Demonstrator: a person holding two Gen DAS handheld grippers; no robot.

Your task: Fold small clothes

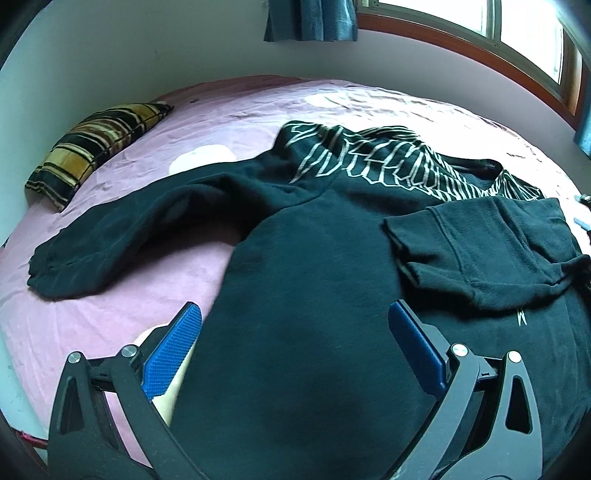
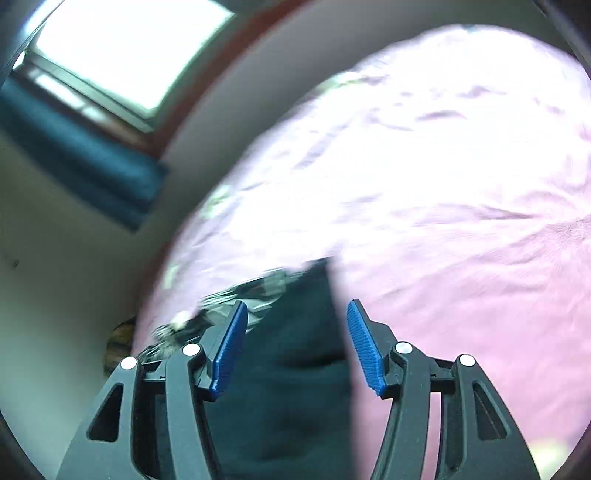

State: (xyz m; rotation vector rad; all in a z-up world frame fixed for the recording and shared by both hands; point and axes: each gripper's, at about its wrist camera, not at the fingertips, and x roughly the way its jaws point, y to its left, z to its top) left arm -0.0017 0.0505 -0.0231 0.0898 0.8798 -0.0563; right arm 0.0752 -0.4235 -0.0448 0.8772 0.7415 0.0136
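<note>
Sweatshirt [image 1: 314,258], black with a pale line pattern across the shoulders, lies spread on the pink bed [image 1: 110,314]. One sleeve [image 1: 122,229] stretches out toward a striped pillow [image 1: 96,147] at the wall, the other sleeve [image 1: 487,251] lies folded across the body. My left jaws [image 1: 295,321] hang wide apart above the sweatshirt's lower body, gripping nothing. My right jaws [image 2: 295,321] stand apart too, over the cloth's straight dark edge [image 2: 295,369] beside bare sheet, pads off it; that view is blurred. A window [image 1: 517,29] with blue curtains [image 1: 310,18] sits beyond the bed.
</note>
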